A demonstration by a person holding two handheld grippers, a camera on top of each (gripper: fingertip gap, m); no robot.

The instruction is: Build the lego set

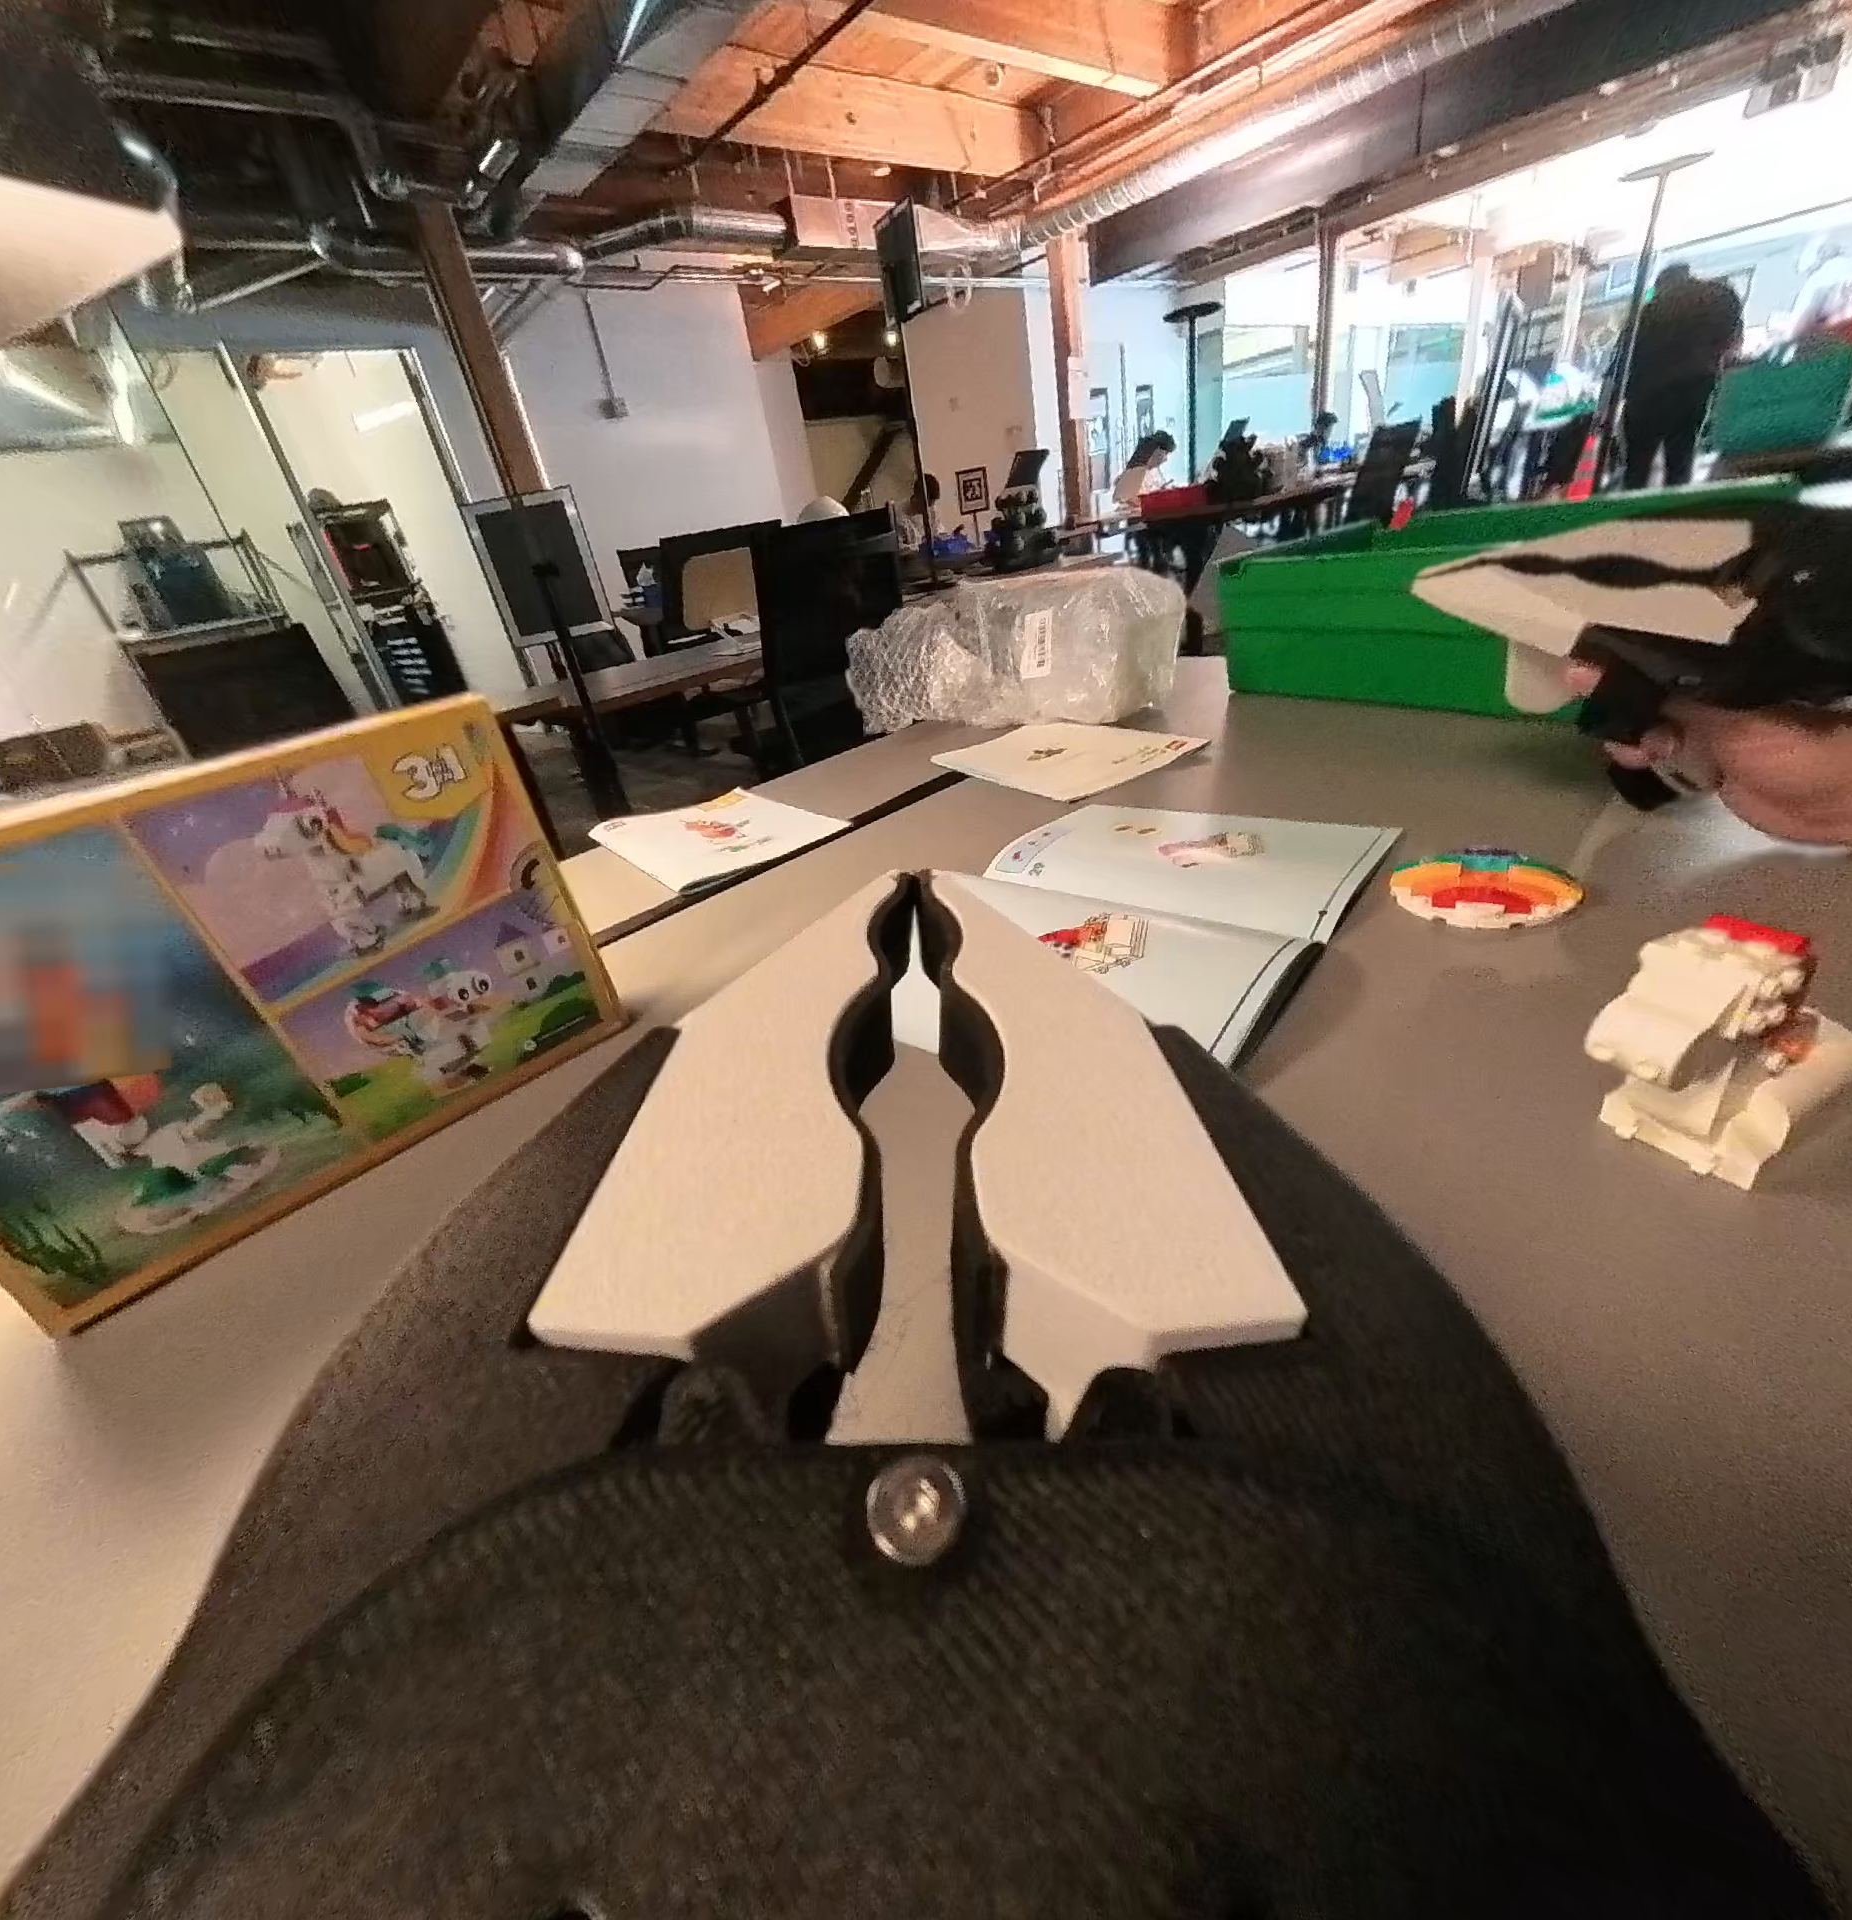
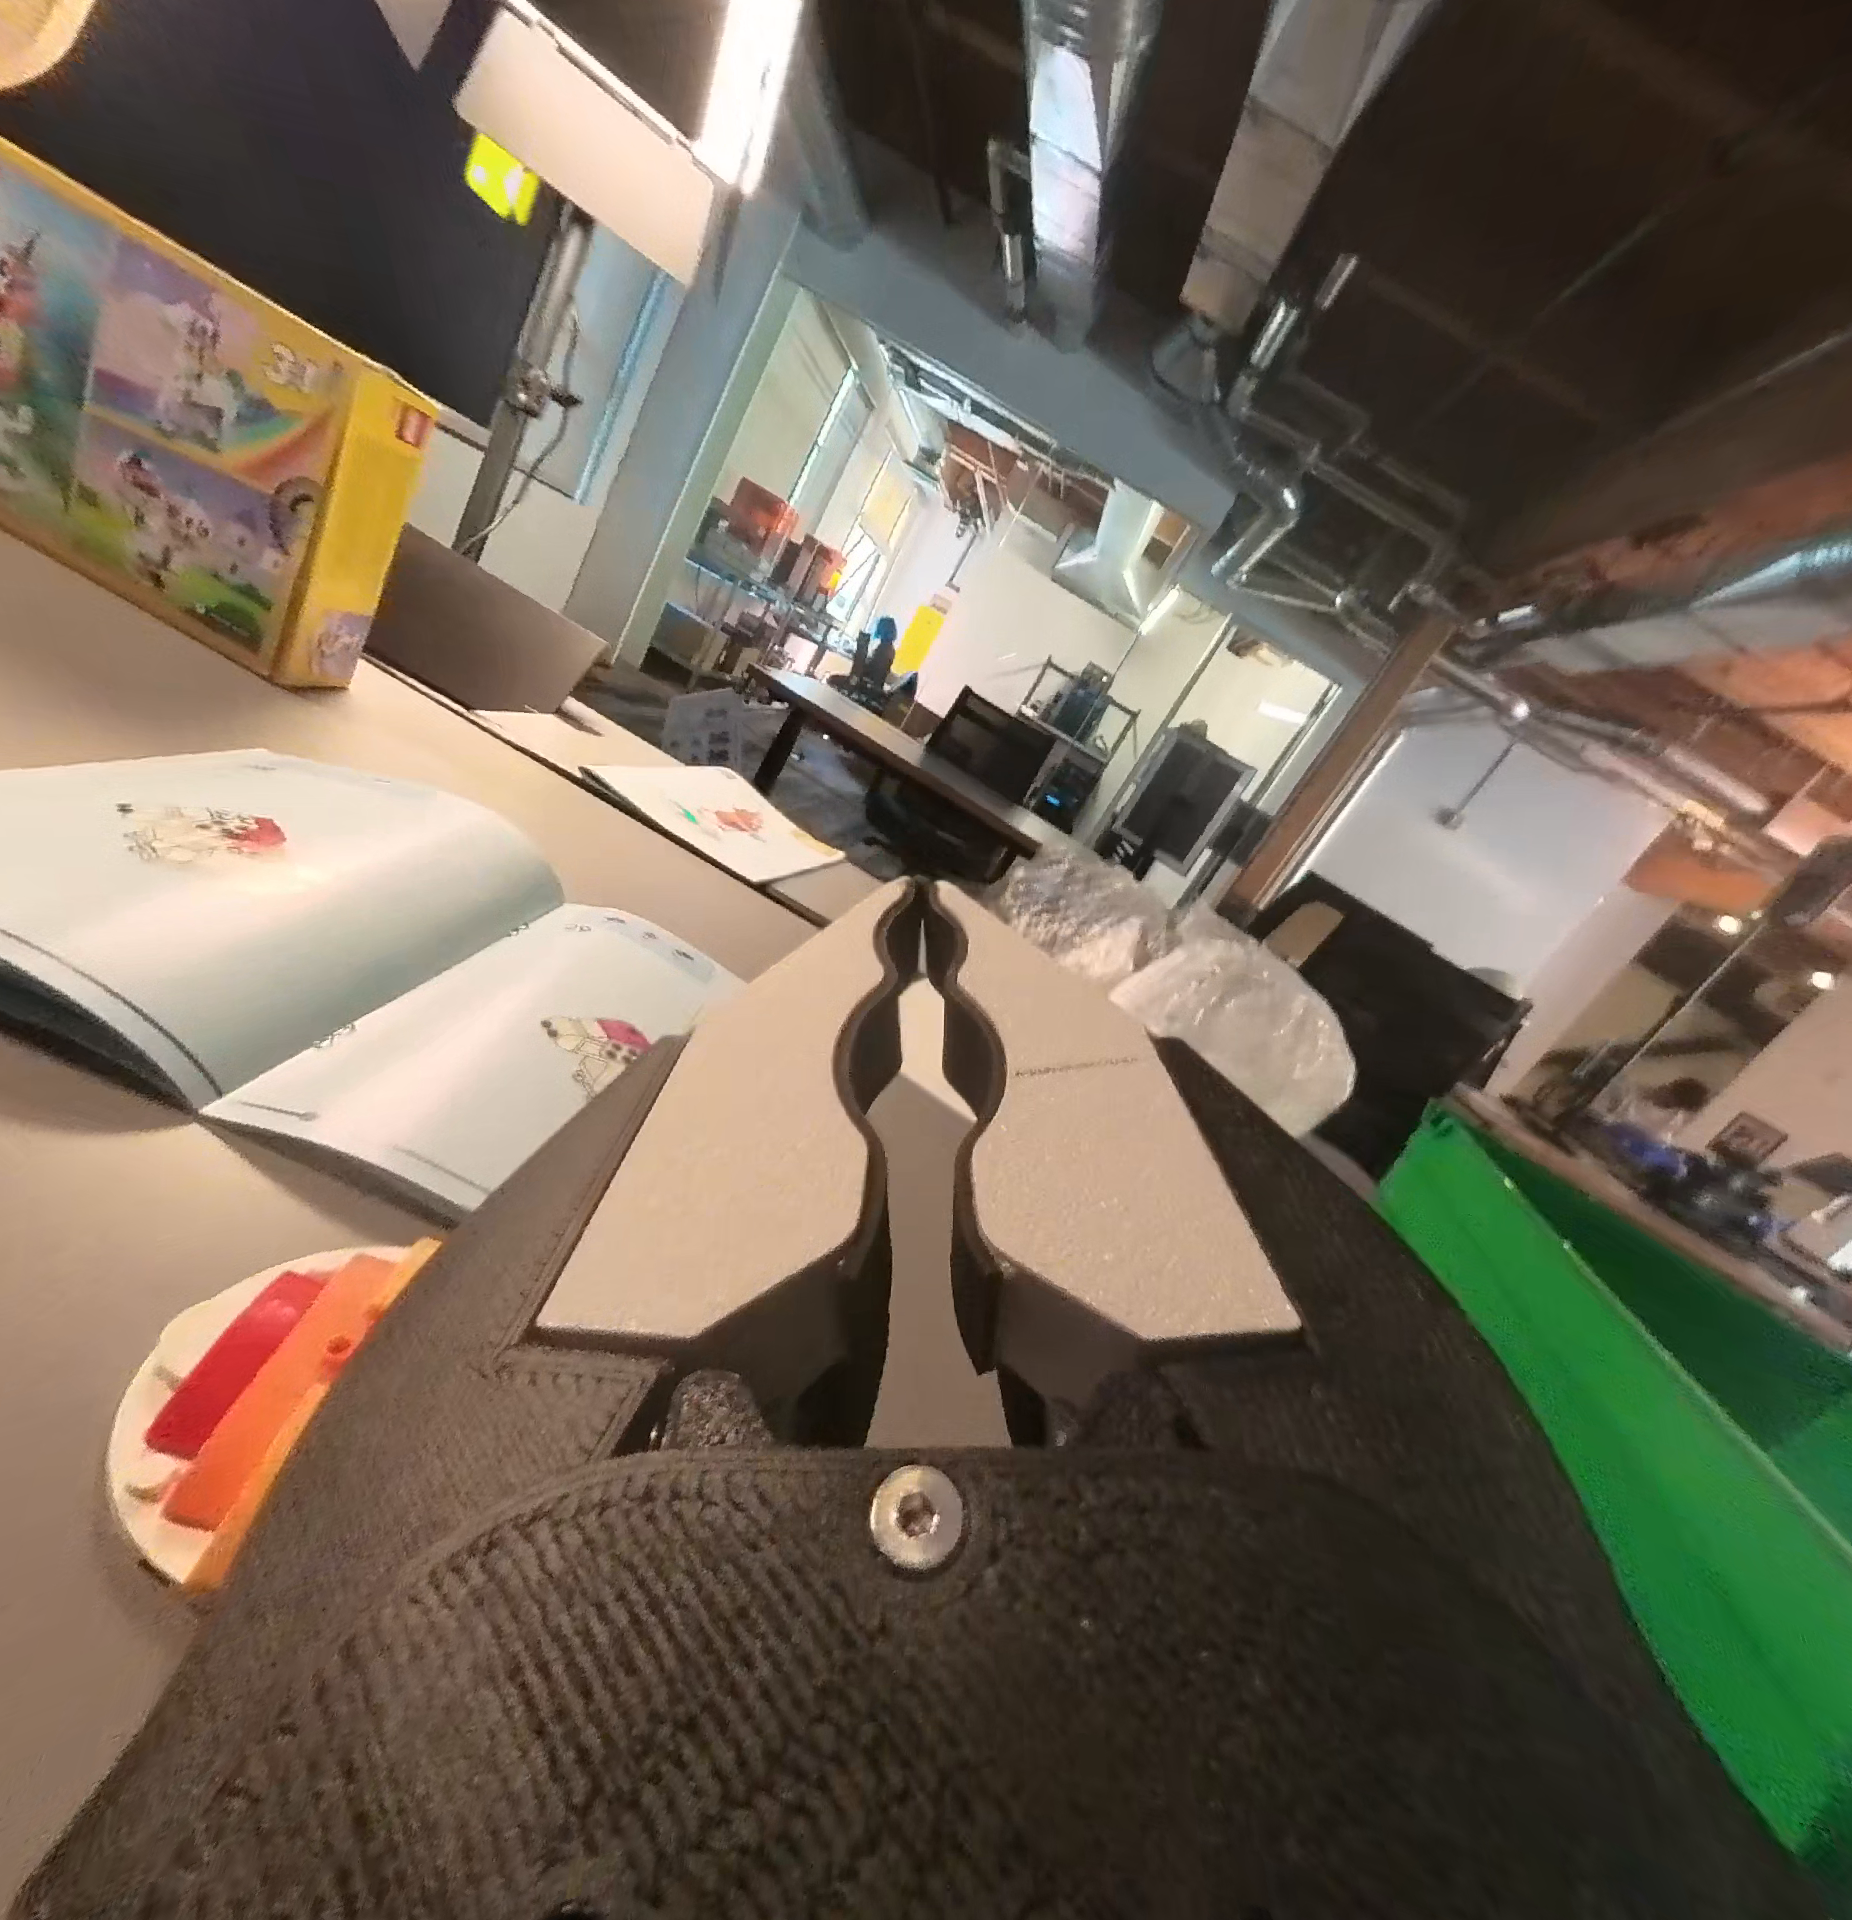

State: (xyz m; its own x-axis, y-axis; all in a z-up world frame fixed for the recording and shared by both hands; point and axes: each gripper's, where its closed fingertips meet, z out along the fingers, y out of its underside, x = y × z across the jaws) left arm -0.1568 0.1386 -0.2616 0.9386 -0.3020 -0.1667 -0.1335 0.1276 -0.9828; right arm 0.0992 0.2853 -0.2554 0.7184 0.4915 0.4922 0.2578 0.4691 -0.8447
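One white brick animal (image 1: 1722, 1049) with a red top is sitting on the grey table (image 1: 1421, 1351) at the right of the left wrist view. One round rainbow brick disc (image 1: 1485, 885) is lying just above it in the frame. One open instruction booklet (image 1: 1192, 914) is lying at centre, with two closed booklets (image 1: 719, 836) beyond. One toy box (image 1: 278, 997) is standing at left, one green bin (image 1: 1348, 634) at upper right. The left gripper (image 1: 917, 891) and right gripper (image 2: 920, 894) are both clenched, holding nothing.

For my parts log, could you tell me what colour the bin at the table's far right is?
The bin is bright green, clearest in the left wrist view.
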